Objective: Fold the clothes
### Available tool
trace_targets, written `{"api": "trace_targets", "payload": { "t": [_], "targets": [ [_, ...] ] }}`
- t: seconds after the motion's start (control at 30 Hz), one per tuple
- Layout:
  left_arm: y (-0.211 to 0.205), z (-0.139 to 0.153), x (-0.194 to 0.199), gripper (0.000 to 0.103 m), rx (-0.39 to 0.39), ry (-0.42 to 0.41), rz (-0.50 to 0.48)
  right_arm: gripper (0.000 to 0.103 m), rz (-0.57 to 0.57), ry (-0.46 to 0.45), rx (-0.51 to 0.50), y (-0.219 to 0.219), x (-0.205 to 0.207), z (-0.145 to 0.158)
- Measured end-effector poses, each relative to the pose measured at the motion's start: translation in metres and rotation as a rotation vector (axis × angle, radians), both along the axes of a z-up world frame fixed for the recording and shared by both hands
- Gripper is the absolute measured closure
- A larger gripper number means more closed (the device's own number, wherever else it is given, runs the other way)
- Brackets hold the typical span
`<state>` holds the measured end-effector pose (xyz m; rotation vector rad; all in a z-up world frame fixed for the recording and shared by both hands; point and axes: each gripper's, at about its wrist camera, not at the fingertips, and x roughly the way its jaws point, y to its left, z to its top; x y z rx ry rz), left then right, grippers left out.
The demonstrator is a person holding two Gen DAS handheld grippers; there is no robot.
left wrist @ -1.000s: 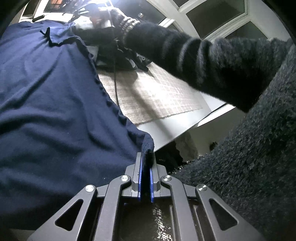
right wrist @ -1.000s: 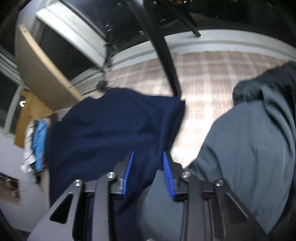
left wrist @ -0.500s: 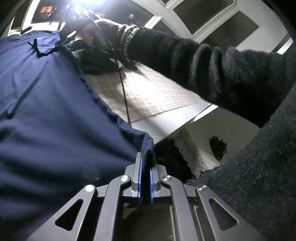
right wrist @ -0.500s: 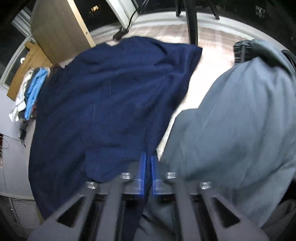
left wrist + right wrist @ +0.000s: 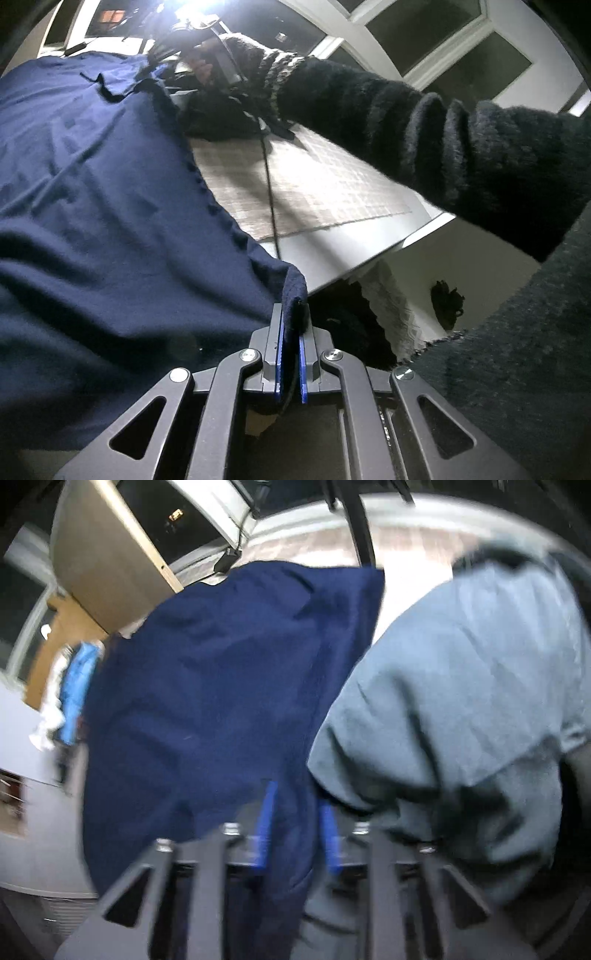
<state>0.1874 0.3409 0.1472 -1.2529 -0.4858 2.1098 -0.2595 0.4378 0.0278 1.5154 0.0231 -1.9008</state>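
Observation:
A navy garment lies spread over the table and fills the left of the left wrist view. My left gripper is shut on its near corner, with a fold of cloth bulging out above the pads. Across the cloth, a hand in a dark knitted sleeve holds the right gripper at the garment's far edge by the collar. In the blurred right wrist view, bunched navy cloth fills the narrow gap between the blue pads of my right gripper, which grips it.
A grey garment lies heaped to the right of the navy one. A checked mat covers the white table, and a thin cable hangs over it. A dark stand leg rises behind. A pile of blue and white clothes sits at the left.
The right jaws, open a second ago, have closed on the navy cloth. The right hand has shifted along the garment's far edge. The left gripper keeps its hold and stays in place.

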Motion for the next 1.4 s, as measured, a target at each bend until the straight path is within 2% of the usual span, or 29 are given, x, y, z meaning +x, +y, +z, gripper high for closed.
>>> {"api": "trace_targets", "payload": {
  "t": [0.1,0.2,0.33,0.43,0.53,0.67,0.77,0.83,0.87,0.93,1.0,1.1,1.17,1.27,1.3,1.4],
  "targets": [
    [-0.014,0.001,0.002,0.098,0.034,-0.005,0.059,0.098,-0.072,0.013,-0.052,0.003,-0.005,0.010],
    [-0.048,0.008,0.012,0.098,0.081,0.010,0.171,0.098,-0.138,0.004,-0.026,0.001,-0.005,0.019],
    [-0.097,0.014,0.034,0.098,0.074,0.026,0.326,0.098,-0.162,0.060,0.020,-0.032,0.001,0.043],
    [-0.127,0.012,0.052,0.098,0.066,0.022,0.435,0.098,-0.121,0.114,0.059,-0.072,0.008,0.054],
    [-0.155,0.006,0.067,0.098,0.065,0.007,0.540,0.098,-0.064,0.162,0.121,-0.131,0.014,0.060],
    [-0.187,-0.012,0.086,0.098,0.065,-0.034,0.661,0.098,0.022,0.191,0.198,-0.200,0.025,0.047],
    [-0.199,-0.035,0.086,0.098,0.031,-0.083,0.697,0.096,0.114,0.227,0.298,-0.243,0.032,0.023],
    [-0.203,-0.050,0.082,0.098,0.005,-0.135,0.688,0.093,0.150,0.233,0.368,-0.260,0.036,0.010],
    [-0.205,-0.056,0.081,0.098,-0.008,-0.157,0.684,0.091,0.156,0.228,0.373,-0.262,0.038,0.008],
    [-0.209,-0.063,0.079,0.098,-0.028,-0.172,0.684,0.085,0.144,0.194,0.276,-0.245,0.043,0.021],
    [-0.213,-0.067,0.078,0.094,-0.055,-0.191,0.684,0.084,0.137,0.161,0.160,-0.214,0.052,0.043],
    [-0.215,-0.065,0.081,0.094,-0.079,-0.214,0.647,0.074,0.141,0.124,0.003,-0.148,0.086,0.068],
    [-0.217,-0.059,0.081,0.093,-0.098,-0.214,0.613,0.074,0.139,0.102,-0.023,-0.109,0.120,0.066],
    [-0.223,-0.047,0.076,0.075,-0.141,-0.181,0.548,0.074,0.113,0.079,-0.001,-0.071,0.166,0.047],
    [-0.224,-0.043,0.073,0.071,-0.165,-0.161,0.525,0.074,0.104,0.078,0.008,-0.062,0.177,0.042],
    [-0.220,-0.043,0.052,0.068,-0.239,-0.142,0.447,0.074,0.065,0.107,0.040,-0.062,0.184,0.040]
  ]
}}
